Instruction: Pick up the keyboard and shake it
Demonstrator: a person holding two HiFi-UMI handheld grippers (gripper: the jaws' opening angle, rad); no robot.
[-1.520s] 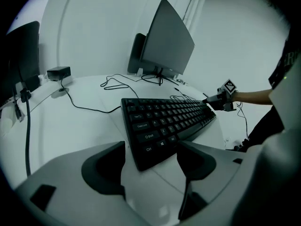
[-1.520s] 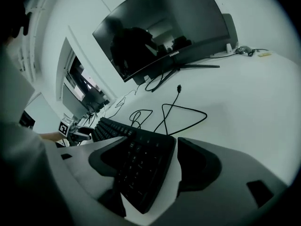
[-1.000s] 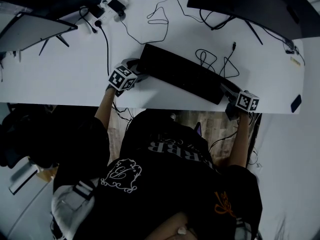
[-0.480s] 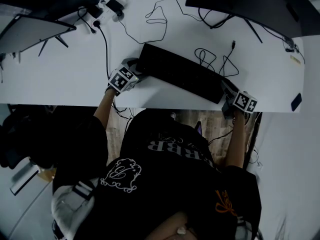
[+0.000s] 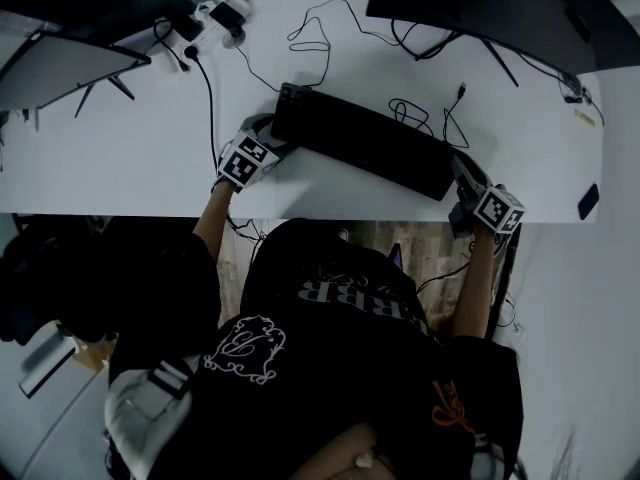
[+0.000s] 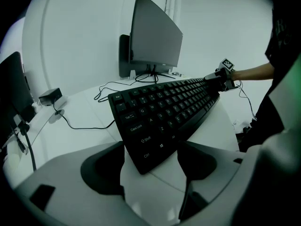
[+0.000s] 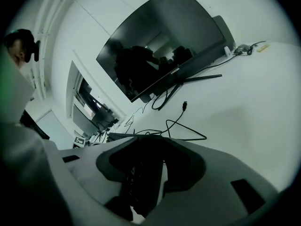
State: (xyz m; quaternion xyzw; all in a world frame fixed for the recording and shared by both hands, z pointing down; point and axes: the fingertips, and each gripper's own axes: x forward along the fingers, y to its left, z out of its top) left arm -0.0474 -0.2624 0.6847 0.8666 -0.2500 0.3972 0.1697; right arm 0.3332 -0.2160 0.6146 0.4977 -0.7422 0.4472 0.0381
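as the black full-size keyboard (image 5: 365, 140) hangs slantwise over the white desk (image 5: 130, 148), both tongs have it by the ends. left gripper (image 5: 272, 140) is at the keyboard's left end, jaws narrowed onto the ctrl corner, which sits wedged between them in the left gripper view (image 6: 150, 166). right gripper (image 5: 462, 176) is at the keyboard's right end, jaws pinched close on that dark edge in the right gripper view (image 7: 146, 173). seen from the left gripper, the keyboard (image 6: 164, 112) is tipped, key face up and leaning toward the camera, the far end running off to the other gripper. whether it's fully clear of the desk, can't tell. beyond the keyboard stands a dark curved monitor (image 5: 480, 8), and just behind the keyboard's right half a loose black cable with a plug (image 5: 440, 118) loops on the desk. a second flat dark screen (image 5: 60, 58) sits well off past the keyboard's left end.
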